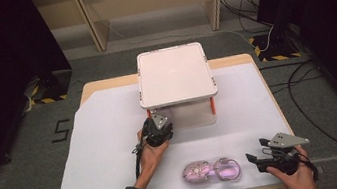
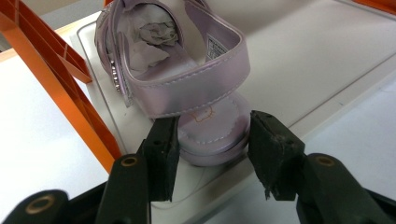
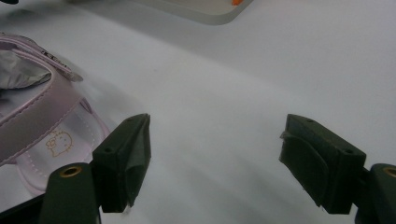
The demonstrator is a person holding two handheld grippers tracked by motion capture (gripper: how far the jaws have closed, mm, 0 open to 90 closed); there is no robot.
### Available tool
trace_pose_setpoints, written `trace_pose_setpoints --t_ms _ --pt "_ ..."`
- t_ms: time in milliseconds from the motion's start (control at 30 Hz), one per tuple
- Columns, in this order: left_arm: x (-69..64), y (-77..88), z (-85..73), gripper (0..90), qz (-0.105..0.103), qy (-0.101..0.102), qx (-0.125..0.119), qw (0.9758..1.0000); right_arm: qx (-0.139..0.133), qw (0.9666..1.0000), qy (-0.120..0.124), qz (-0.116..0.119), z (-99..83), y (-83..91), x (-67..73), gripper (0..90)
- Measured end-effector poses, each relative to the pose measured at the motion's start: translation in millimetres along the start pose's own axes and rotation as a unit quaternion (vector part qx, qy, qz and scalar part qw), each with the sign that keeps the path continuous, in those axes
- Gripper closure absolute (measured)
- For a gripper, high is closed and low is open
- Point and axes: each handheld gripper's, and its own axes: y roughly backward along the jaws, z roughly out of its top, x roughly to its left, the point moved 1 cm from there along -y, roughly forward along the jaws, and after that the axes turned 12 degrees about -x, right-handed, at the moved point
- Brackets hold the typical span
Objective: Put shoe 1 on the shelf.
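The left gripper (image 2: 212,154) brackets the heel of a lilac sandal (image 2: 187,88) on the lower shelf of the white rack (image 1: 176,75) near the table's far edge, jaws half-wide, pads not visibly pressing (long axis running away). The right gripper (image 1: 262,157) sits wide open beside a second sandal (image 1: 212,171) near the white-covered table's (image 1: 106,134) front edge.

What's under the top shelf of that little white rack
A lilac sandal on the lower tray, its heel between the left gripper jaws. From the high view, the top shelf covers it.

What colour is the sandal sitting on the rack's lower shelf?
The sandal is shiny pale lilac with a matching insole, seen best in the left gripper view.
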Motion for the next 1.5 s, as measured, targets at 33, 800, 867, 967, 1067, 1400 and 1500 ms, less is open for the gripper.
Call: trace_pose_setpoints --t_ms 33,800,867,967,1067,1400,1500 --pt "0.3 -0.7 0.0 53.0 0.001 0.001 -0.001 1.0000 0.000 1.0000 0.000 0.000 0.1 0.1 0.1 24.8" --pt "-4.5 23.4 1.6 40.8 -0.014 0.035 -0.014 0.9992 -0.007 1.0000 -0.001 0.000 1.4 1.2 0.4 24.8" --pt "-6.0 31.0 1.0 39.0 -0.021 0.038 -0.017 0.9989 -0.009 1.0000 -0.002 0.000 1.7 1.4 0.8 24.8" --pt "-7.5 42.4 -1.3 36.5 -0.036 0.046 -0.018 0.9981 -0.010 0.9999 -0.003 0.000 2.0 1.6 1.0 24.9" --pt "-8.6 53.6 -4.7 33.9 -0.044 0.053 -0.023 0.9973 -0.013 0.9999 -0.002 0.000 2.3 2.0 1.1 25.0" --pt "-15.5 87.8 -15.1 27.3 -0.071 0.073 -0.034 0.9942 -0.021 0.9998 -0.005 0.004 3.3 3.7 1.0 25.1" --pt "-19.6 96.3 -16.5 25.2 -0.081 0.076 -0.039 0.9930 -0.022 0.9997 -0.004 0.007 3.7 3.8 1.4 25.1"
